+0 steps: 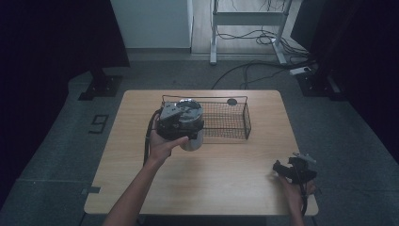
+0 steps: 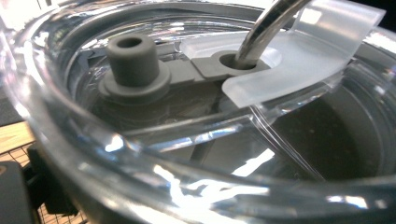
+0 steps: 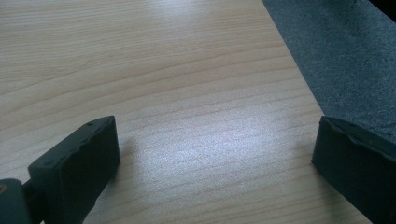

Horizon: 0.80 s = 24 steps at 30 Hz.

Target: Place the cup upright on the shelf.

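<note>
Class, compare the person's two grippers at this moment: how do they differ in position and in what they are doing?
The left gripper is raised at the wire basket, against a clear-lidded tumbler; the right gripper sits low near the table's front right corner. The right gripper's jaws stand wide apart with nothing between; the left's grip is hidden. Both are black and hand-held.

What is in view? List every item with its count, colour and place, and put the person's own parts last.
table: one, light wood, centre of the room.
wire basket: one, black, far middle of the table.
tumbler: one, clear lid with grey stopper and metal straw, at the basket's left end, against the left tongs.
round plug: one, dark, far table edge.
desk frame: one, white, floor beyond.
cables: several, black, floor beyond.
left tongs: one, black, at the tumbler.
right tongs: one, black, open, near right corner.
</note>
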Each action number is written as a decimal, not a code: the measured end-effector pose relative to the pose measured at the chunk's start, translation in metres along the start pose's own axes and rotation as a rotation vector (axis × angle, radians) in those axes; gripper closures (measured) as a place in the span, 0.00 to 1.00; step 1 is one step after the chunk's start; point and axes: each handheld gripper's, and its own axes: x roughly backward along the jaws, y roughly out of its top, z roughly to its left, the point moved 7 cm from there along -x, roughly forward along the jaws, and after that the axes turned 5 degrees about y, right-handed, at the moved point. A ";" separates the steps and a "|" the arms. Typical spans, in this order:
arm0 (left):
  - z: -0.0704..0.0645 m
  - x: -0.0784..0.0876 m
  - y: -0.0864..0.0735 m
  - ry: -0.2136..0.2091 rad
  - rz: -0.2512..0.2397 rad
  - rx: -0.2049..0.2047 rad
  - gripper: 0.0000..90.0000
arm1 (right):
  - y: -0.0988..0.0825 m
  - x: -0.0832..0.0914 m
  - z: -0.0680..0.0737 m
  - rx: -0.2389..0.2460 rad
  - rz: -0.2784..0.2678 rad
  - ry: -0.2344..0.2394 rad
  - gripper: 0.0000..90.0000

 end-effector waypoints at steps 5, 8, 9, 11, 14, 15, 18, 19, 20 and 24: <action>0.003 -0.004 0.002 0.004 0.001 0.003 0.04 | 0.000 0.000 0.000 0.000 0.000 0.000 0.01; 0.004 -0.005 0.003 0.007 0.004 0.005 0.04 | 0.000 0.000 0.000 0.000 0.000 0.000 0.01; 0.005 -0.006 0.004 0.009 0.004 0.005 0.04 | 0.000 0.000 0.000 0.000 0.000 0.000 0.01; 0.006 -0.006 0.006 0.012 0.003 0.008 0.04 | 0.000 0.000 0.000 0.000 0.000 0.000 0.01; 0.008 -0.007 0.008 0.014 0.004 0.007 0.04 | 0.000 0.000 0.000 0.000 0.000 0.000 0.01; 0.009 -0.008 0.009 0.014 0.005 0.006 0.04 | 0.000 0.000 0.000 0.000 0.000 0.000 0.01; 0.012 -0.010 0.012 0.018 0.007 0.009 0.04 | 0.000 0.000 0.000 0.000 0.000 0.000 0.01; 0.013 -0.011 0.013 0.021 0.008 0.009 0.04 | 0.000 0.000 0.000 0.000 0.000 0.000 0.01; 0.014 -0.013 0.013 0.023 0.010 0.011 0.04 | 0.000 0.000 0.000 0.000 0.000 0.000 0.01; 0.019 -0.019 0.014 0.025 0.014 0.022 0.04 | 0.000 0.000 0.000 0.000 0.000 0.000 0.01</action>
